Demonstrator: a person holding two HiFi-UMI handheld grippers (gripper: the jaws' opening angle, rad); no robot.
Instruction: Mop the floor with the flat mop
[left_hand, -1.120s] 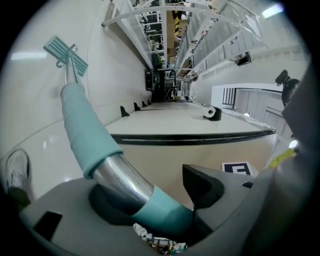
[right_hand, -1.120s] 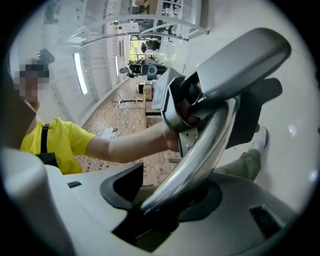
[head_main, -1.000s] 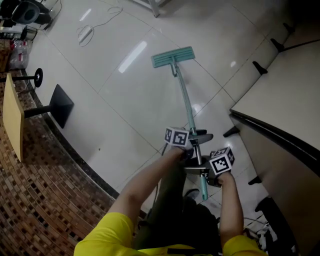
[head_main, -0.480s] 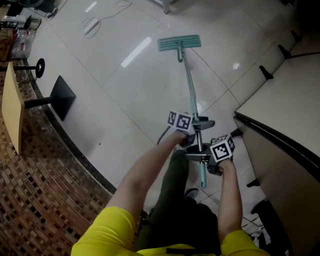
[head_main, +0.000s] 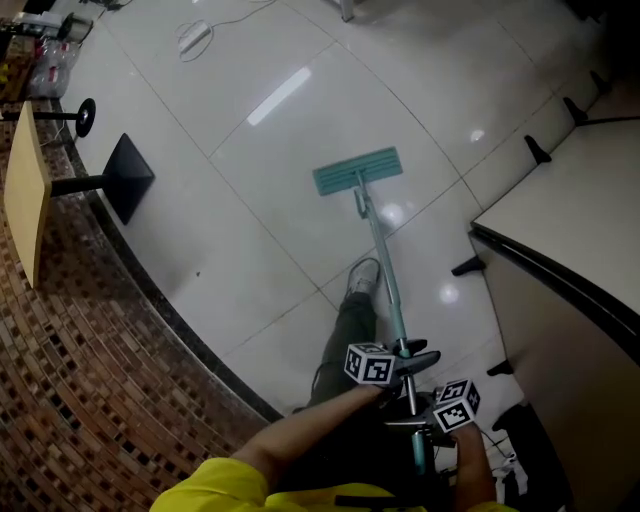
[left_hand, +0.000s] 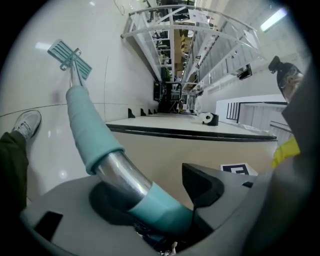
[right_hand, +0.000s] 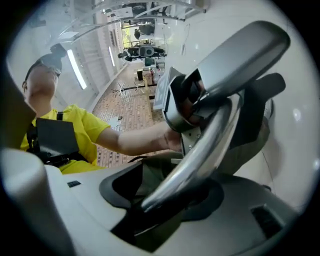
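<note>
The flat mop's teal head (head_main: 357, 171) lies flat on the glossy white floor tiles (head_main: 260, 200), a short way ahead of my shoe (head_main: 363, 278). Its pole (head_main: 388, 285) slants back toward me. My left gripper (head_main: 402, 362) is shut on the pole, and just below it my right gripper (head_main: 428, 422) is shut on the same pole. In the left gripper view the teal sleeve (left_hand: 90, 127) and bare metal tube (left_hand: 120, 172) pass between the jaws of the left gripper (left_hand: 150, 192), with the mop head (left_hand: 69, 54) far off. In the right gripper view the metal tube (right_hand: 200, 155) crosses the right gripper (right_hand: 165, 197).
A pale table with a dark edge (head_main: 560, 240) stands close on the right, black feet showing beneath it. At left are a black square stand base (head_main: 125, 180), a wooden tabletop (head_main: 25, 200) and a strip of small brick tiles (head_main: 90, 350). A white cable (head_main: 195, 35) lies far ahead.
The mop head has slid back across the tiles toward me. Both grippers have drawn in close to my body, still clamped on the pole, and my shoe has come into view.
</note>
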